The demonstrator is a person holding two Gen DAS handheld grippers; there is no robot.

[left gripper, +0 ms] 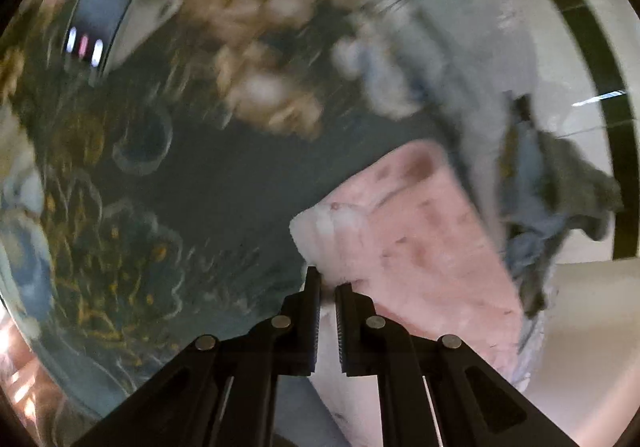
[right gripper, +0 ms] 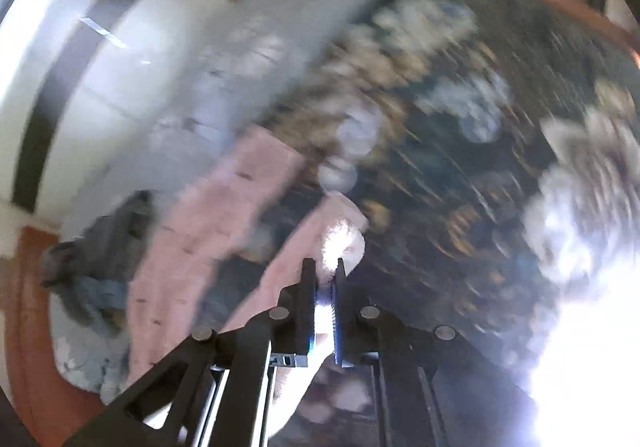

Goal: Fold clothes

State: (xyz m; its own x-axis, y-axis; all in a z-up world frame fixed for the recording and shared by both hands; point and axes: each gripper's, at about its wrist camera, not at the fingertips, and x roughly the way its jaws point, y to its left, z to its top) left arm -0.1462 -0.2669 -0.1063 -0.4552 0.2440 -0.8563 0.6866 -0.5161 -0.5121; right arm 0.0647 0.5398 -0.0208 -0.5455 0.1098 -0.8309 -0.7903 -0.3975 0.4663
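Observation:
A pink garment lies over a dark floral bedspread. My left gripper is shut on a corner of the pink garment. In the right wrist view the pink garment stretches from the left down to my right gripper, which is shut on another corner of it. Both views are blurred by motion.
A crumpled grey and blue pile of clothes lies at the bed's edge, also seen in the right wrist view. A pale grey sheet runs along the bed. A white wall with a dark stripe is behind.

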